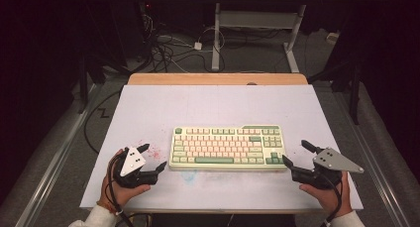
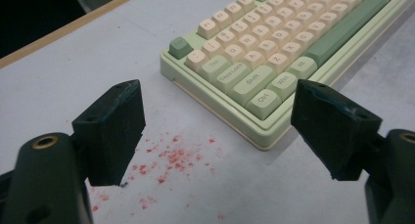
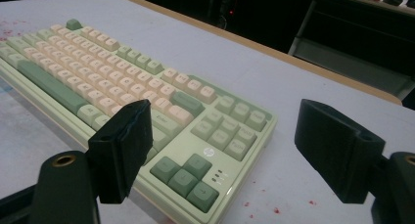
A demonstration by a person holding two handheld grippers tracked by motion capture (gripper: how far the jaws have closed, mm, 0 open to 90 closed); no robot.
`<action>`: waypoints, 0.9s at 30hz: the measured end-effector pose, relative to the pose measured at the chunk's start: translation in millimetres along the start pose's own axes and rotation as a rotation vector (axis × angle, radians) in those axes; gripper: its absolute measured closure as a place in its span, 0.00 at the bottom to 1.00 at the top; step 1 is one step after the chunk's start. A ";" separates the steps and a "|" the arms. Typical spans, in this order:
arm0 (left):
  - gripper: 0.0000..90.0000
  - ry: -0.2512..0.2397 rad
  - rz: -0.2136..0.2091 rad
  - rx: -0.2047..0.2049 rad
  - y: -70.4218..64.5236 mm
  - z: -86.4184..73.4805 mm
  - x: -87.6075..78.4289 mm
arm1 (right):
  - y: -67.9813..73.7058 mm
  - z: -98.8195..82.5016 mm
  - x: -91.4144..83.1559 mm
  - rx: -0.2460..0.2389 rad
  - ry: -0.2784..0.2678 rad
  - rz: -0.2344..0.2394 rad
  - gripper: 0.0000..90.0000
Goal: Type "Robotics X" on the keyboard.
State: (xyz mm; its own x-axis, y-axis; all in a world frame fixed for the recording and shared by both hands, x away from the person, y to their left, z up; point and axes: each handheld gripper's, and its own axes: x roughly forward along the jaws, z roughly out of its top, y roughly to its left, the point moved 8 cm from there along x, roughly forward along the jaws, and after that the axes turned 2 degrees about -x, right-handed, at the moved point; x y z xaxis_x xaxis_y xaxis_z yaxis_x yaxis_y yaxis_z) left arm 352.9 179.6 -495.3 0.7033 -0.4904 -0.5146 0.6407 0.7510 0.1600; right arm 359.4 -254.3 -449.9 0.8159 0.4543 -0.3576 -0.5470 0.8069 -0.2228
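White table (image 1: pixel 148 113): keyboard (image 1: pixel 228 147) centered, left gripper (image 1: pixel 151 157) and right gripper (image 1: pixel 296 155) flanking its ends, fingers wide open, empty, apparently not touching it.

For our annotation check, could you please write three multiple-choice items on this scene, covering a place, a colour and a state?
1. Where does the green-and-cream plastic keyboard lie?
A. between the two grippers
B. at the table's far edge
C. on the floor

2. What colour are the specks on the white table?
A. blue
B. red
C. yellow

3. How are the left gripper and right gripper?
A. both open, empty
B. both gripping the keyboard
C. one holds a cable

A: a gripper flanks each end.
B: red specks near the keyboard's corner.
A: jaws apart, nothing between the pads.
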 end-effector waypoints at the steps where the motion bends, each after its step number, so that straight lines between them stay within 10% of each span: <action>1: 0.22 0.006 0.003 0.008 -0.1 -0.4 0.7 | -0.2 -0.3 0.1 -0.001 0.003 0.001 0.25; 13: 0.22 0.028 0.004 -0.007 -0.6 -5.6 0.7 | -2.1 1.1 6.7 -0.006 0.036 0.024 0.30; 27: 0.22 0.034 0.022 -0.023 1.3 -5.8 -1.3 | 14.7 22.2 30.6 -0.049 0.091 0.164 0.95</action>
State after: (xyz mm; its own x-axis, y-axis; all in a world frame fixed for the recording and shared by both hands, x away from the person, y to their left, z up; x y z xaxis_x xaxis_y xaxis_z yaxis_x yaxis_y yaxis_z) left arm 351.1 183.9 -499.3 0.7064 -0.4584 -0.5394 0.6175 0.7716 0.1529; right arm 380.4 -220.2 -444.0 0.6962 0.5404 -0.4724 -0.6814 0.7046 -0.1982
